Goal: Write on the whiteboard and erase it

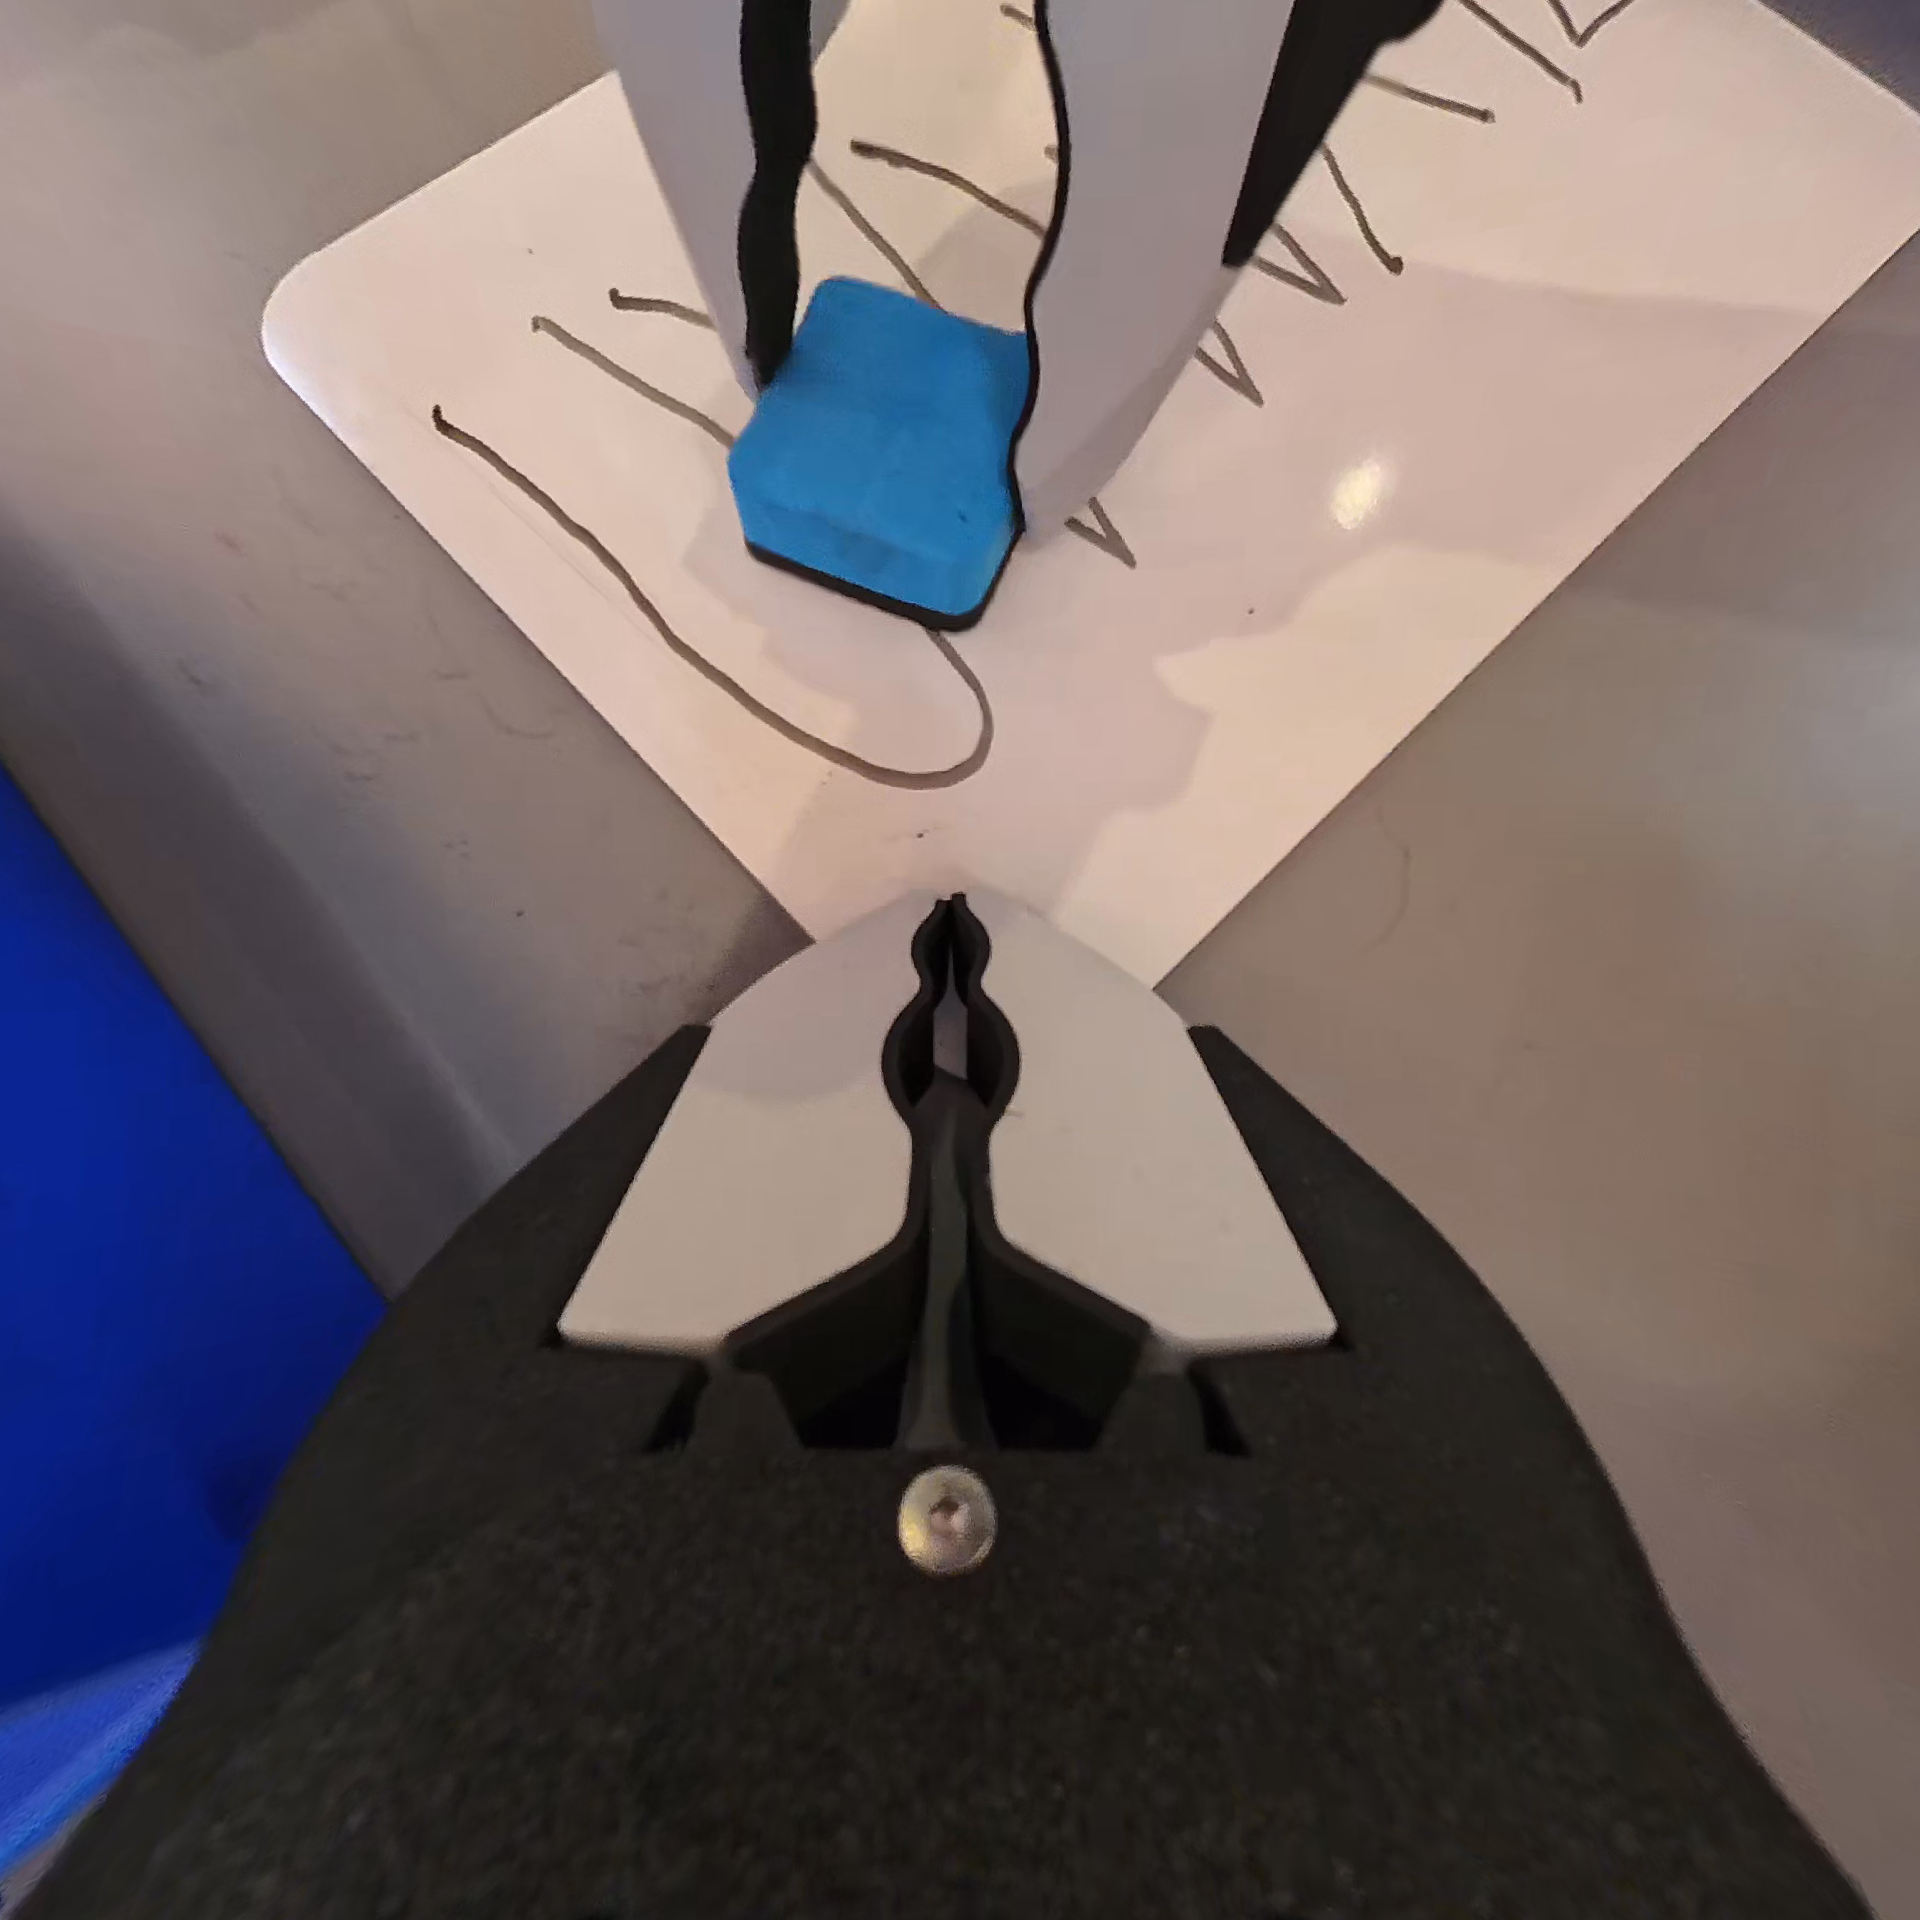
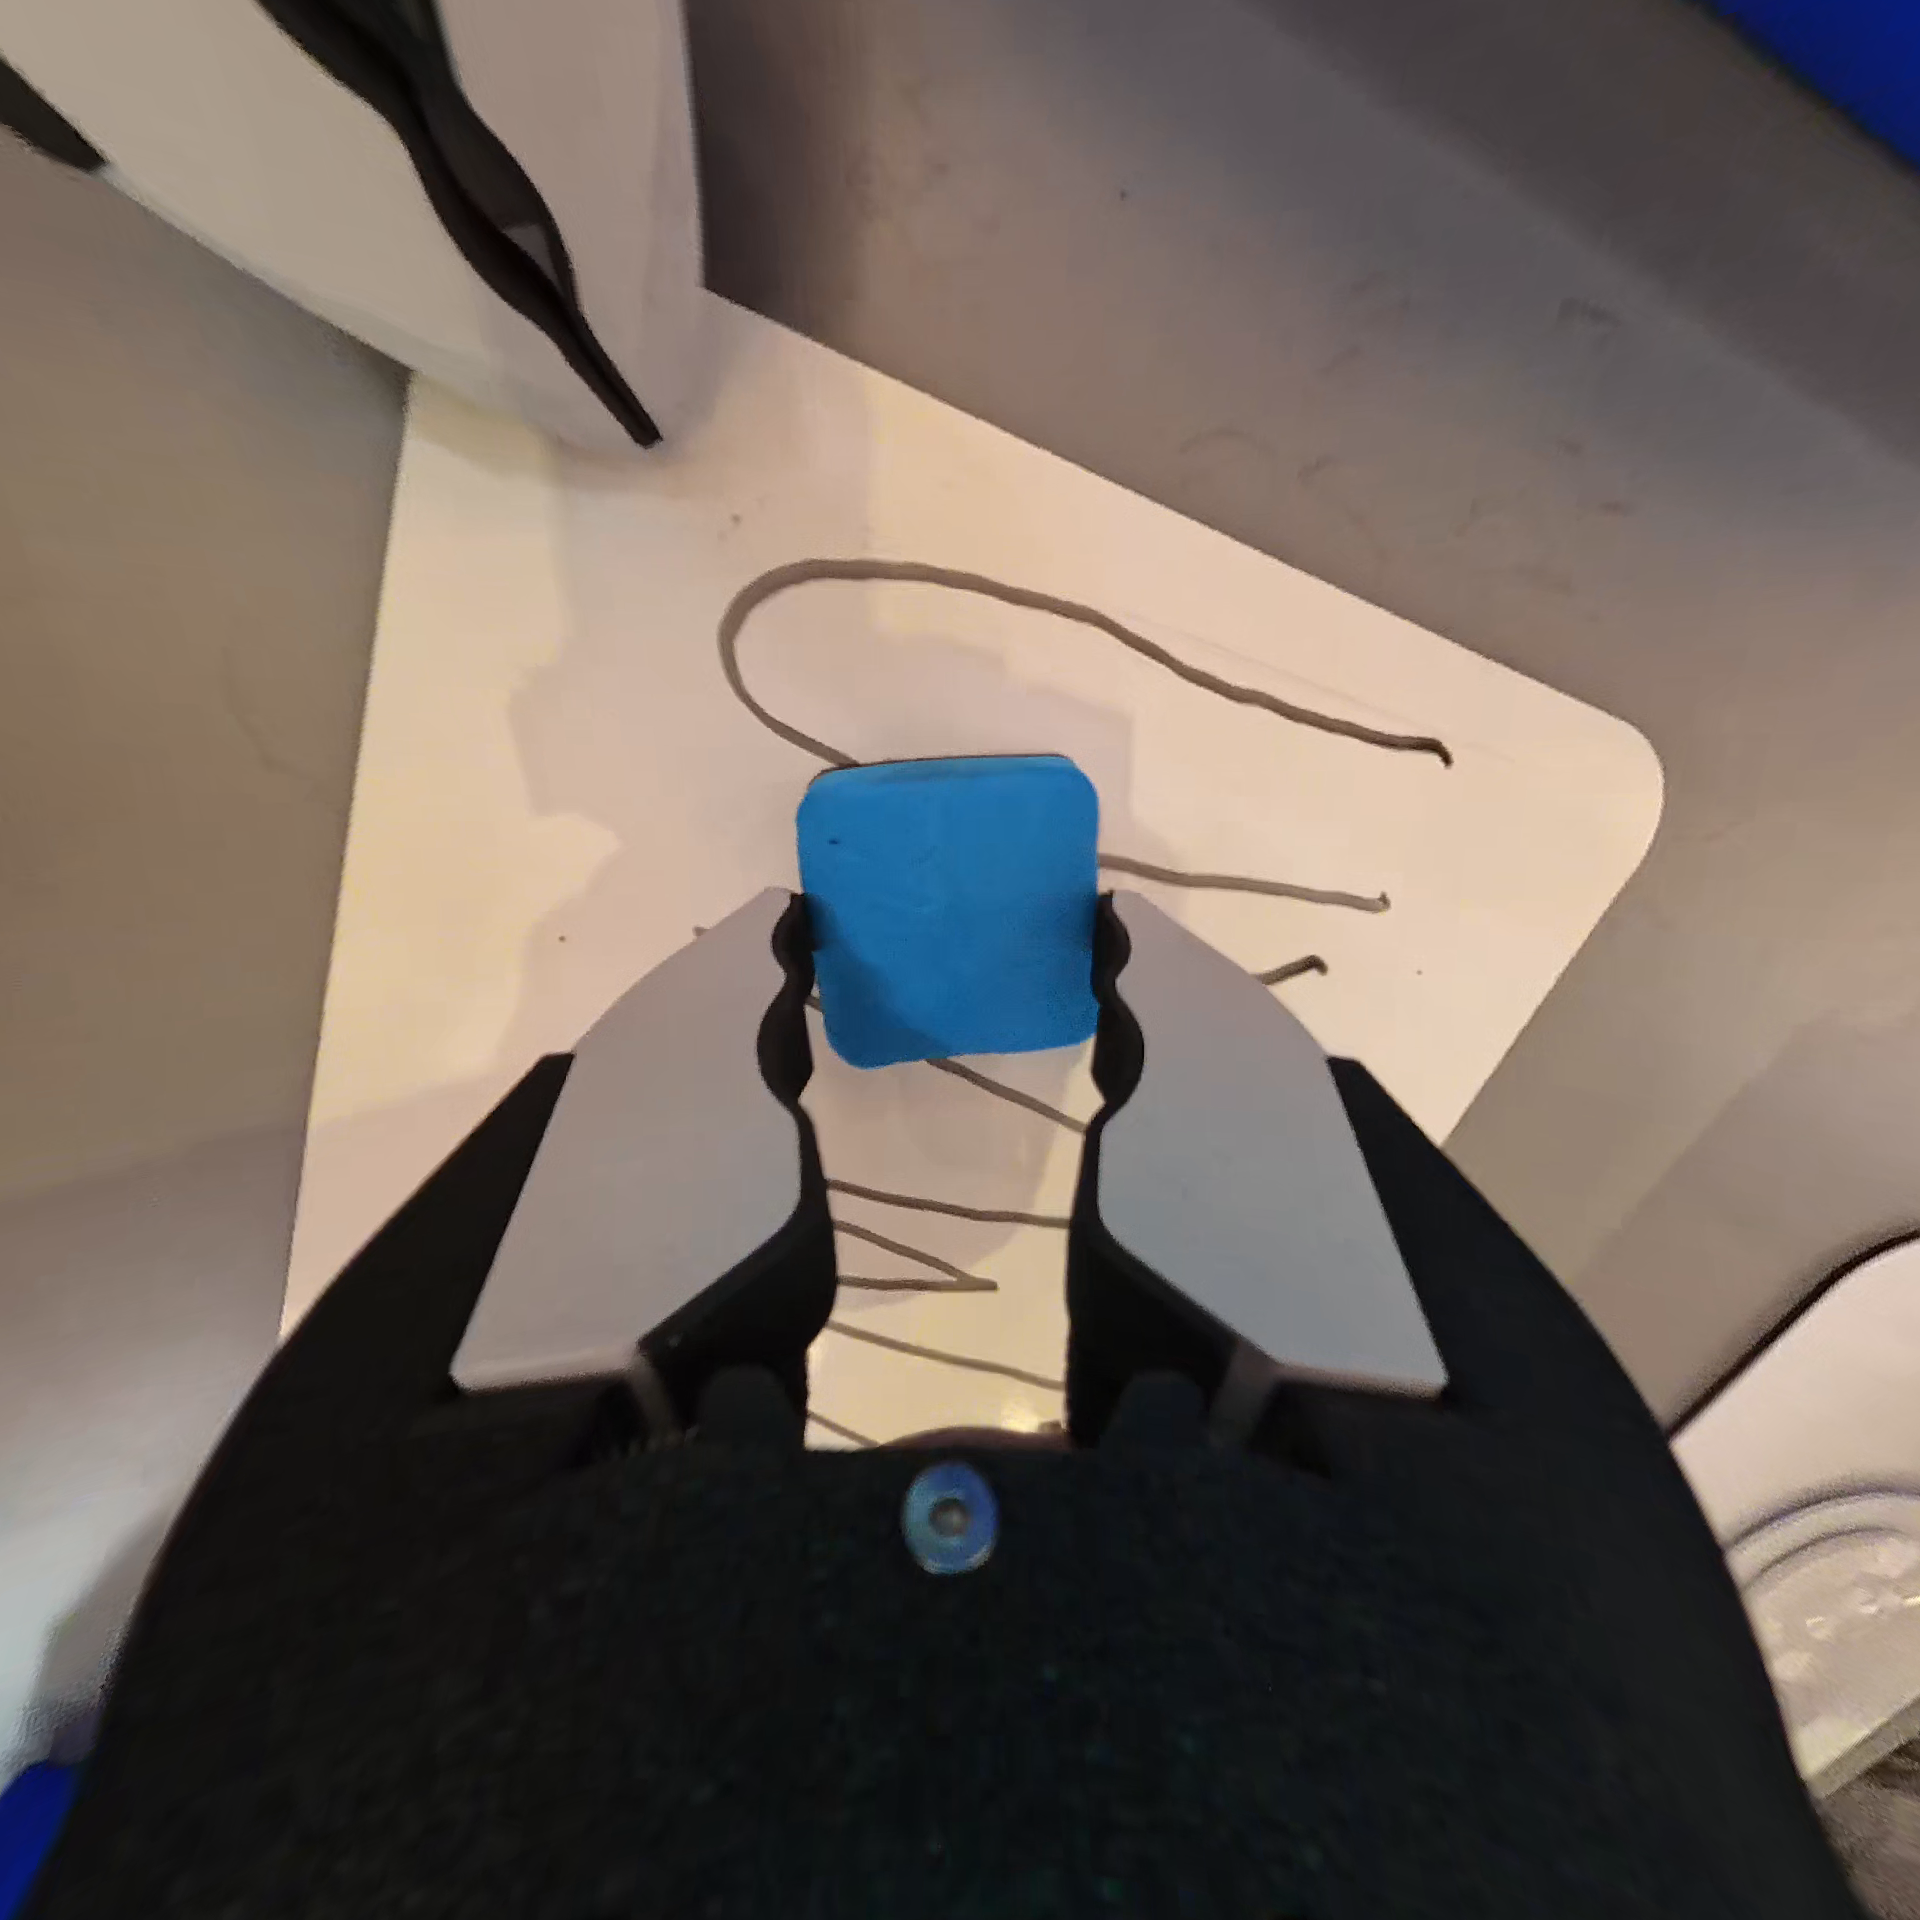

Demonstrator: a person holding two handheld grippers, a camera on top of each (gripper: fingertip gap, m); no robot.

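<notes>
Grey table [image 1: 260,623] holds my whiteboard [image 1: 1299,644], and my left gripper [image 1: 954,906] is squeezed tight with nothing in it, touching the board's near corner. My right gripper [image 2: 948,925] pinches the blue eraser [image 2: 948,914] by its two sides, pressing it flat on the dark scribbles [image 2: 1091,623] near another board corner.

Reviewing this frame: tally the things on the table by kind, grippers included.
Whiteboards: 1
Erasers: 1, blue
Grippers: 2, the left gripper shut on the board's corner, the right gripper shut on the eraser
Total: 4
</notes>
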